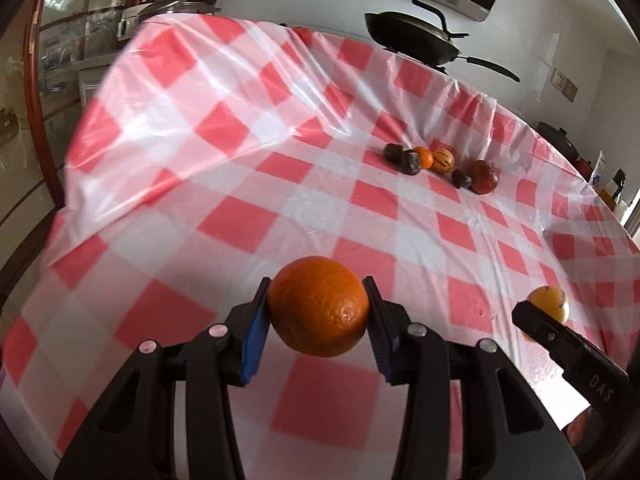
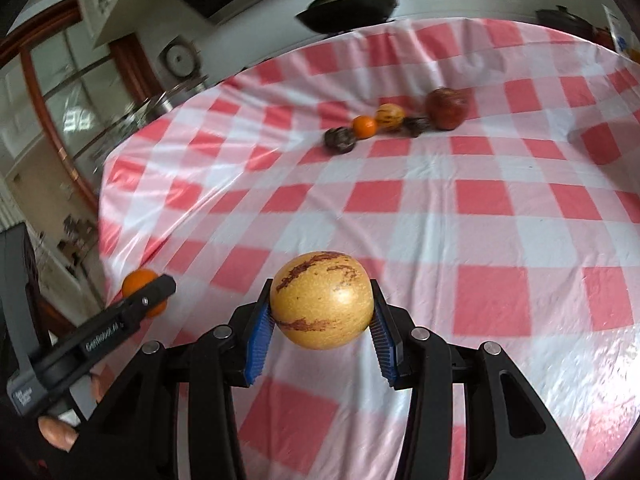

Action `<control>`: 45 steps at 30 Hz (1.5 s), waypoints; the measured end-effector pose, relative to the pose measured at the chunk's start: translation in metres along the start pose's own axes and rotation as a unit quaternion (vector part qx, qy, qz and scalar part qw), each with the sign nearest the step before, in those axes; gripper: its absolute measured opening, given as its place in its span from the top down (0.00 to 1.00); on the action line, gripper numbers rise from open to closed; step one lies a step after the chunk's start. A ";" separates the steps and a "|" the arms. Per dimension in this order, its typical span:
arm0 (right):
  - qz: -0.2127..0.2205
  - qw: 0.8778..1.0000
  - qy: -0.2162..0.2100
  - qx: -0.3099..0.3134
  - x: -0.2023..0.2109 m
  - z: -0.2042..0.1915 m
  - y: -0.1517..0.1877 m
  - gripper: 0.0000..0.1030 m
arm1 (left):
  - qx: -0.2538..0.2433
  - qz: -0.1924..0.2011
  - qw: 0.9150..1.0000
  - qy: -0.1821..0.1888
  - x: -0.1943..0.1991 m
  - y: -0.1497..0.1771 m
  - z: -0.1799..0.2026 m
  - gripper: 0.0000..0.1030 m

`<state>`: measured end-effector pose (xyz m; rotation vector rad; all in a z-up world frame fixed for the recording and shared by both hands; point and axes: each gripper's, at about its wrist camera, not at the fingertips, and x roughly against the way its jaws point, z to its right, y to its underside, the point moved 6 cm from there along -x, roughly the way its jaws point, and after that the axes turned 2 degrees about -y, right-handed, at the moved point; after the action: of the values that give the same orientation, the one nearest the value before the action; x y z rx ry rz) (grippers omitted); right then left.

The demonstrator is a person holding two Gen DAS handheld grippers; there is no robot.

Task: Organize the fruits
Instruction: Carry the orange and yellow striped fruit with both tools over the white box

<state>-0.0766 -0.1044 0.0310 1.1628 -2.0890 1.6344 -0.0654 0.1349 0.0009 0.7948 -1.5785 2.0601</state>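
My left gripper [image 1: 318,308] is shut on an orange [image 1: 319,306], held above the checked tablecloth [image 1: 200,184]. In the right wrist view, my right gripper [image 2: 322,306] is shut on a yellow melon with brown streaks [image 2: 322,304], also held off the cloth. Each gripper appears in the other's view: the right one with the yellow melon [image 1: 550,306] at the lower right, the left one with the orange [image 2: 142,286] at the lower left. A cluster of fruit [image 1: 440,166] lies farther back: a small orange [image 2: 364,126], a striped melon [image 2: 390,117], a red fruit [image 2: 446,108] and dark wrinkled fruits [image 2: 339,140].
A black wok [image 1: 412,38] stands beyond the table's far edge. A steel pot lid [image 1: 176,8] and a glass cabinet [image 1: 60,40] are at the back left. A dark pot [image 1: 556,140] and bottles sit at the far right edge. A hand's fingers [image 2: 56,434] show at the lower left.
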 end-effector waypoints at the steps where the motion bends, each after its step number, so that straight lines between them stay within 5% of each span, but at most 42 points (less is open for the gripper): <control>1: -0.003 1.000 -0.002 0.007 0.000 -0.005 0.003 0.57 | 0.002 -0.001 1.000 -0.003 0.003 0.001 -0.006 0.57; 15: -0.037 0.995 -0.029 0.089 0.005 -0.068 0.038 0.57 | 0.000 -0.006 1.000 -0.029 0.030 0.026 -0.056 0.57; 24: -0.060 0.980 -0.066 0.177 0.011 -0.129 0.068 0.57 | -0.005 -0.005 0.999 -0.051 0.063 0.054 -0.104 0.57; 37: -0.100 0.933 -0.152 0.312 0.015 -0.228 0.132 0.57 | 0.061 0.037 0.992 -0.104 0.129 0.082 -0.219 0.57; 45: -0.141 0.897 -0.179 0.378 0.004 -0.274 0.179 0.57 | 0.114 0.016 0.983 -0.143 0.134 0.112 -0.286 0.57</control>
<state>-0.2799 0.1498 0.0013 2.0178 -1.3212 2.2831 -0.2899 0.3798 -0.0454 1.2025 -1.5191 2.2591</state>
